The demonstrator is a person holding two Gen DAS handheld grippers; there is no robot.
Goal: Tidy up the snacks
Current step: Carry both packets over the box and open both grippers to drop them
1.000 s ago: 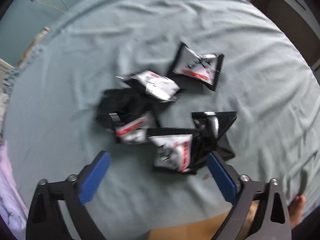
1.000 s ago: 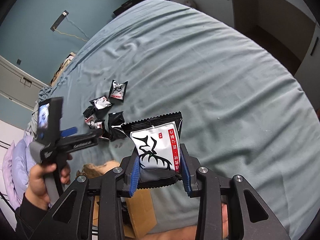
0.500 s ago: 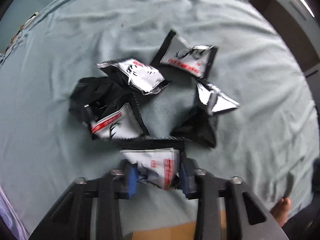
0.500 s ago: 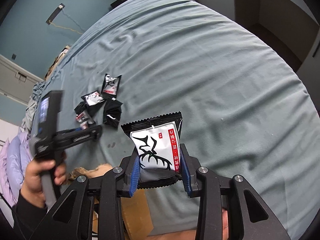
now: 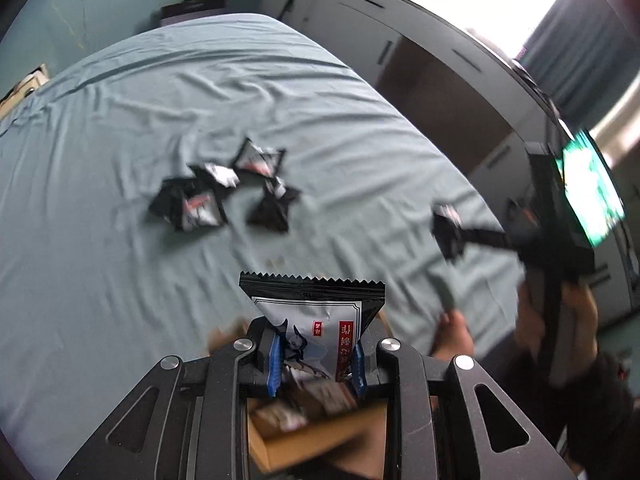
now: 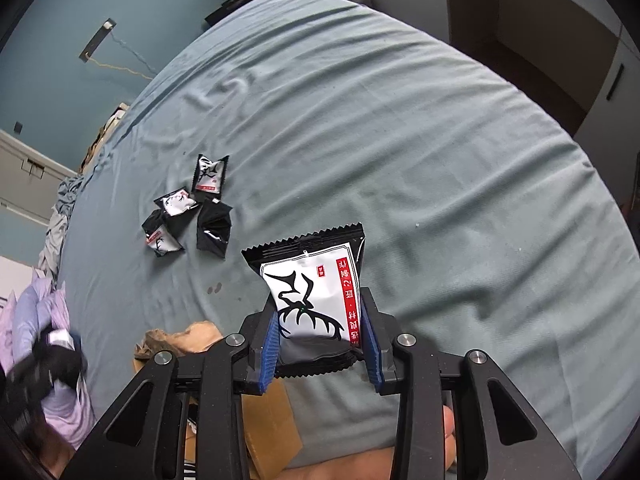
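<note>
My left gripper (image 5: 316,364) is shut on a black-and-white snack packet (image 5: 316,312) and holds it above an open cardboard box (image 5: 320,440) at the bed's near edge. My right gripper (image 6: 320,350) is shut on a like snack packet (image 6: 312,292) with an antler print, held over the bed near the box (image 6: 264,416). Several more packets (image 6: 188,208) lie in a loose group on the blue-grey sheet, also in the left wrist view (image 5: 224,196). The right gripper shows blurred in the left wrist view (image 5: 452,232).
The bed (image 6: 400,140) fills both views. Wardrobes (image 5: 420,52) stand along the right side. Lilac bedding (image 6: 36,312) lies at the left edge. The box holds several packets (image 5: 304,404). A bare foot (image 5: 452,336) shows near the bed's edge.
My left gripper shut on a packet from the pile, lifted it and drew back over the box. My right gripper has kept its packet and stayed nearly still.
</note>
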